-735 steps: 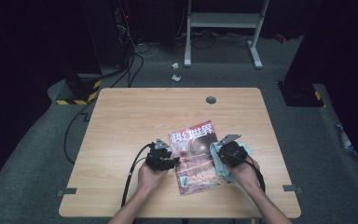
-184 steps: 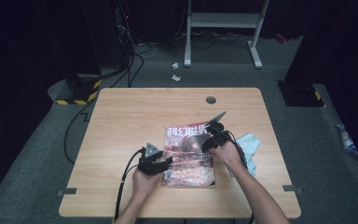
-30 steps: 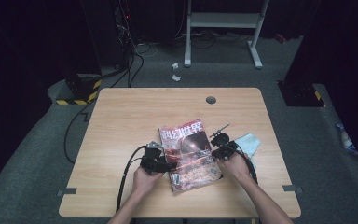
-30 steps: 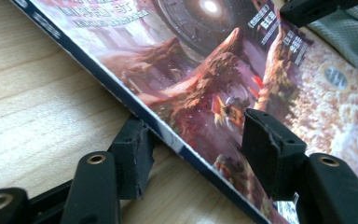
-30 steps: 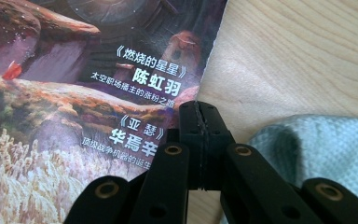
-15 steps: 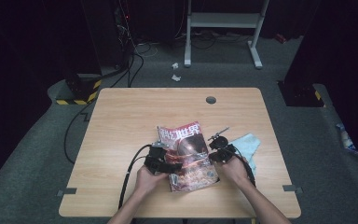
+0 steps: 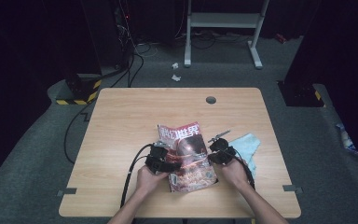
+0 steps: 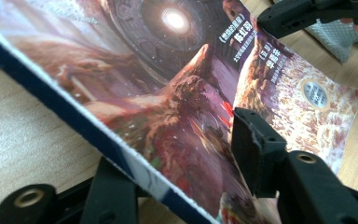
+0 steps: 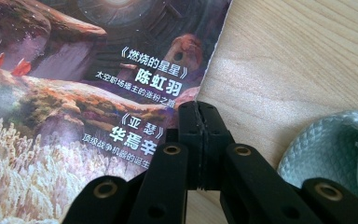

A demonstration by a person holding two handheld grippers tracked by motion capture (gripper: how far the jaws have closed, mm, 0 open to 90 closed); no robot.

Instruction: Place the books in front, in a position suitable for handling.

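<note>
Since a second ago the magazine (image 7: pixel 189 156) has swung a little, so its title end now leans toward the far left of the table (image 7: pixel 121 121), and the left gripper (image 7: pixel 164 164) has slid in against its spine edge. Its jaws have just been closing. In the left gripper view the spine (image 8: pixel 88 133) is lifted off the wood, with one jaw under it and the other above the cover; the upper pad stands just over the picture, and whether it presses yet cannot be told.

Lying near the front middle of the table, the magazine has its long axis running from the person's side toward the far edge, tilted left at the top. The title sits at the far end and the cover faces up.

On the opposite side, the right gripper (image 7: pixel 217 156) rests with its tips at the magazine's open edge. In the right gripper view its jaws are pressed together with nothing between them, touching the cover's margin (image 9: pixel 186 100).

Just beyond that gripper lies a pale blue cloth (image 7: pixel 244 147), close beside the magazine but apart from it.
</note>
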